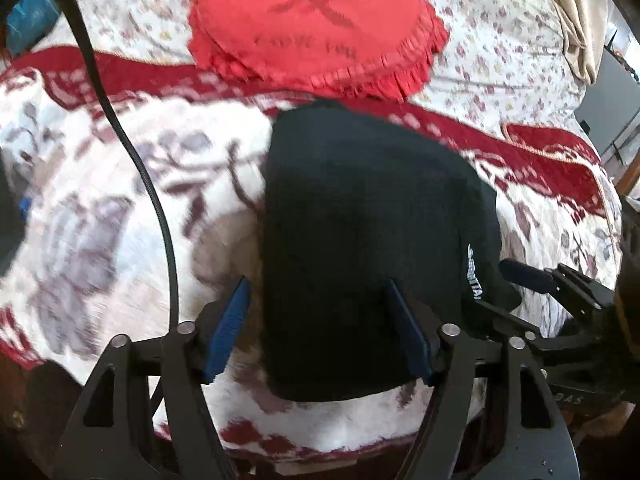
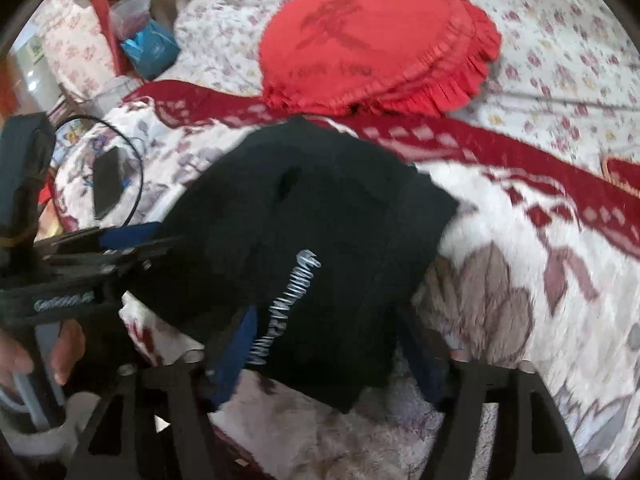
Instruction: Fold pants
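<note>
**Two grippers, one black bundle on the bed**

Both tools sit at the near edge of the pants [image 1: 372, 240], which lie as a compact dark block on the patterned blanket [image 1: 120, 200], roughly mid-bed and just short of the red cushion [image 1: 316, 24].

Left gripper [image 1: 320, 328]: blue pads spread wide, one off the cloth's left edge, the other over the fabric w/ nothing pinched between. Looks like it's straddling the near hem, prob. lined up to square or press the stack, not to lift it.

Right gripper [image 2: 332, 344]: jaws also apart, cloth draped in the gap btwn the blue pad and the far finger. No clamp visible, though blur makes that side less sure. From this view the left tool comes in sideways at the bundle's left flank.

Materials: pants are matte black, soft knit or jersey by the look, w/ pale lettering [image 2: 284, 304] along one edge, and layered corners that don't line up fully on the right. Blanket is plush, fuzzy, cream w/ dark red border & floral shapes. Cushion is round and frilled. Floral sheet [image 1: 500, 40] behind, thin and flat.

Judgement: fold looks mostly done, tidying stage.
</note>
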